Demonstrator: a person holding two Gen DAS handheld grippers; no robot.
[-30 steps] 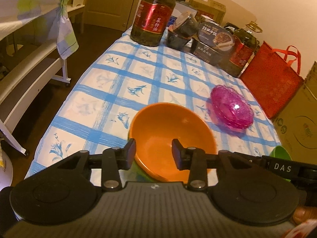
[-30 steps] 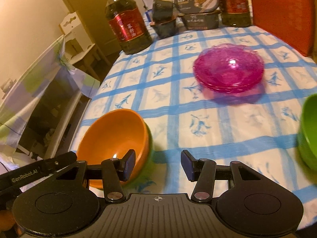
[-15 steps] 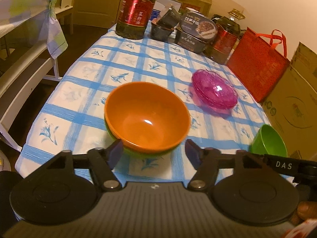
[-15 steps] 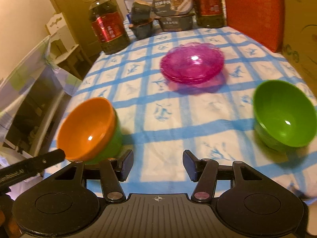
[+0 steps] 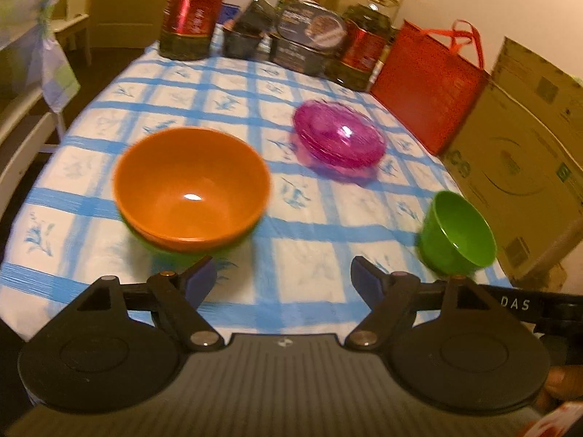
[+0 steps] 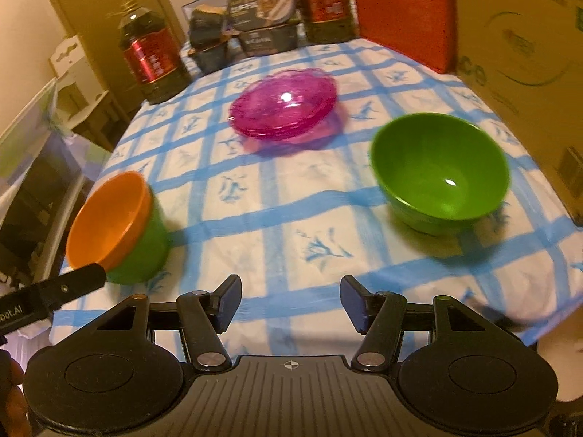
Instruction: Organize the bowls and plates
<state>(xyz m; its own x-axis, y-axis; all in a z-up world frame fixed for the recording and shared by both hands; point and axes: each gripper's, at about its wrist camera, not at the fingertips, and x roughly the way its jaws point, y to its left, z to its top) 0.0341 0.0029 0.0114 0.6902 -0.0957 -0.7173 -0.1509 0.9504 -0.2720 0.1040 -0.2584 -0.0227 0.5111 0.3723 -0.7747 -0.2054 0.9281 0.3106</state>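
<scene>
Loose green plastic bowl [image 6: 439, 178] sits apart from orange-on-green bowl stack [image 5: 191, 189]; right hand-held gripper [image 6: 290, 304] released, left hand-held gripper [image 5: 280, 282] released too. Pinch rim squarely, nest centred.

open tablecloth [image 6: 277, 218] between orange bowl [image 6: 109, 218], green bowl [image 6: 441, 178] and pink plates [image 6: 284, 103]; far edge walled by oil bottles [image 6: 153, 62], red bag [image 6: 404, 11].
</scene>
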